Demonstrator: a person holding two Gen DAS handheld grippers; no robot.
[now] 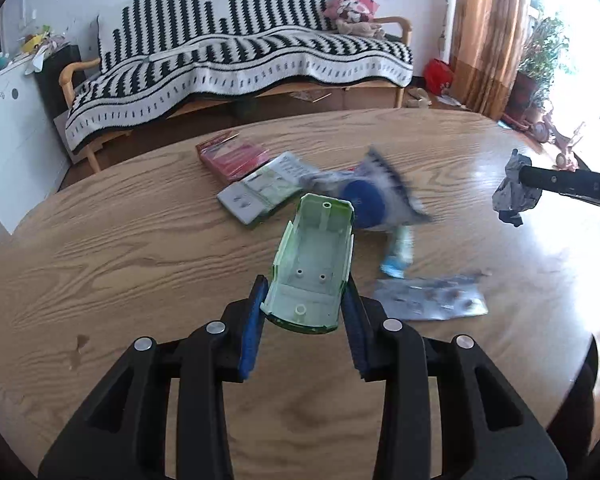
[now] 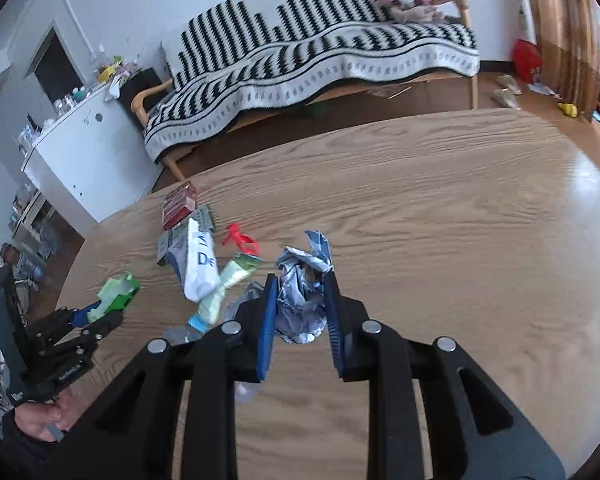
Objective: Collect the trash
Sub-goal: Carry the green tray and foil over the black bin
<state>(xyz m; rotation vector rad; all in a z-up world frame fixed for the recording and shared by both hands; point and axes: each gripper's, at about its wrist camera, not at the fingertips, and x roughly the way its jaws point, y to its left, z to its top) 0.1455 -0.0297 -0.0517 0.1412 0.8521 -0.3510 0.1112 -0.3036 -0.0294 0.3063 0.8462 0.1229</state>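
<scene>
Green plastic shell (image 1: pixel 314 264): hollow side up, its near end pinched between the blue pads of the left gripper (image 1: pixel 305 300), the rest jutting forward past the fingertips, above the wooden table (image 1: pixel 140 240). Crumpled grey-blue wrapper (image 2: pixel 302 296): wedged between the pads of the right gripper (image 2: pixel 300 300), jaws clamped on it, a twist sticking out above the tips. On the table beyond: white pouch (image 2: pixel 198 264), pale green tube (image 2: pixel 224 288), red scrap (image 2: pixel 240 238), red box (image 2: pixel 179 204), flat silver packet (image 1: pixel 428 298). Striped sofa (image 1: pixel 240 52) behind.
</scene>
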